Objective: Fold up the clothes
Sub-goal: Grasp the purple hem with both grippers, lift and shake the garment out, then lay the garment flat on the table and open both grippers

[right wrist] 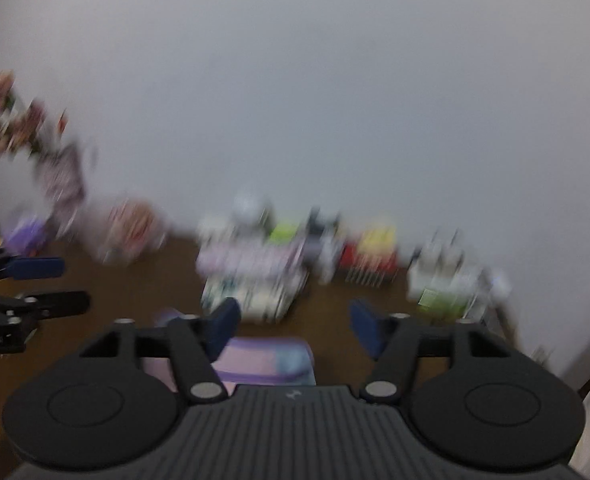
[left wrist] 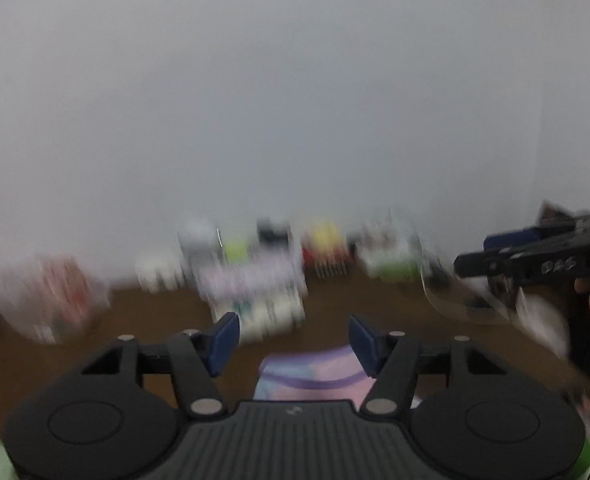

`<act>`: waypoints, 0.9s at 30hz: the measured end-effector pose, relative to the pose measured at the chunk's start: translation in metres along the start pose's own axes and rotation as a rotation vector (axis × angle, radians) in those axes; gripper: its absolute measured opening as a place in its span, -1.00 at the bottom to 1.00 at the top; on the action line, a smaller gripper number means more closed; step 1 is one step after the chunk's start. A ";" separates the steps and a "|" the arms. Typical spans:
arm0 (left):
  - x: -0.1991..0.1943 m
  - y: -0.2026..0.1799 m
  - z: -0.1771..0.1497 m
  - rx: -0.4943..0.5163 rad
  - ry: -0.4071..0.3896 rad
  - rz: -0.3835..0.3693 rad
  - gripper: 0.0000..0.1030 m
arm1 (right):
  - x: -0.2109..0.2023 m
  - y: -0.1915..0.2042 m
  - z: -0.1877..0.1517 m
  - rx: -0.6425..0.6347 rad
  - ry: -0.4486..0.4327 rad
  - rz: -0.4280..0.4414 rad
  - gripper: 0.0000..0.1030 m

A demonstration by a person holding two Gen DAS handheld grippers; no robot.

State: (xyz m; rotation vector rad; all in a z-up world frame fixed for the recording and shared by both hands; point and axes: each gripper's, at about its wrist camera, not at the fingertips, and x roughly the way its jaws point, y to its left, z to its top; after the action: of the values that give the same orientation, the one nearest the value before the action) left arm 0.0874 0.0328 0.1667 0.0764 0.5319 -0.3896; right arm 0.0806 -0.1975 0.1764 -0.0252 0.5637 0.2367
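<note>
Blurred clear tub (left wrist: 467, 300) — contents unreadable

Home room, cluttered wooden table (left wrist: 143, 312), white wall (left wrist: 295, 100)

The folded cloth (left wrist: 315, 372) lies on the table (left wrist: 135, 312) just below and ahead of the left gripper (left wrist: 293, 340), under the gap between its parted fingers. The right gripper (right wrist: 295, 330) hangs over the same cloth, which sits below it and a little to its left. Each tool sees the other at its side, the two near one another. Beyond both fingertips a blurred row of small items (right wrist: 295, 256) stands along the table's far edge, against the wall (right wrist: 335, 100).
</note>
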 end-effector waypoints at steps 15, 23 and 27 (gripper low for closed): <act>-0.014 -0.030 -0.176 0.045 0.188 -0.121 0.36 | -0.051 0.049 -0.214 -0.096 0.144 0.102 0.22; -0.002 -0.049 -0.137 0.175 0.249 -0.090 0.32 | -0.053 0.045 -0.230 -0.109 0.178 0.119 -0.32; -0.014 -0.060 -0.162 0.170 0.265 -0.074 0.32 | -0.052 0.042 -0.231 -0.119 0.171 0.119 -0.33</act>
State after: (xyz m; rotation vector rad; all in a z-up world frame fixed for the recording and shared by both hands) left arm -0.0247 0.0095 0.0360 0.2757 0.7636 -0.5007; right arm -0.0936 -0.1885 0.0102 -0.1287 0.7219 0.3869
